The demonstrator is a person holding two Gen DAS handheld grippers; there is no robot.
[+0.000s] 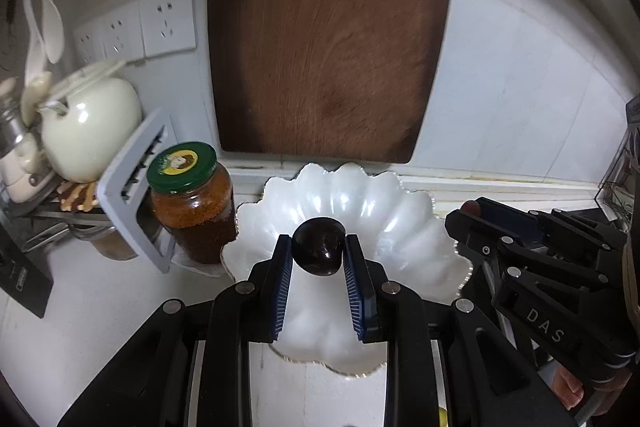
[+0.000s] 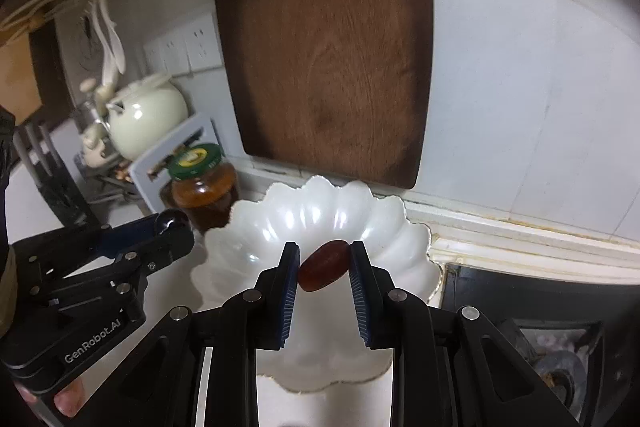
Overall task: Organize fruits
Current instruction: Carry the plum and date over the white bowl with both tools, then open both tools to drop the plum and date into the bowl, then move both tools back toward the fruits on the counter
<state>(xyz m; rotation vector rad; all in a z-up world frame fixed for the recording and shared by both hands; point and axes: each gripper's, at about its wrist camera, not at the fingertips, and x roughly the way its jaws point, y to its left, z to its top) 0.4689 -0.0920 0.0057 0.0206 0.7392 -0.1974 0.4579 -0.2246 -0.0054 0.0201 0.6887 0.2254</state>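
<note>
A tall dark wooden cutting board (image 1: pixel 328 35) leans on the white tiled wall behind the scalloped white glossy dish (image 1: pixel 400 223), which lies empty. Left of the dish stands a green-lidded glass jar (image 1: pixel 192 203) of orange-brown paste. Over the dish, the left gripper (image 1: pixel 318 247) clamps a round dark plum (image 1: pixel 318 251); the right gripper (image 2: pixel 325 259) clamps an oval reddish-brown fruit (image 2: pixel 323 265).
</note>
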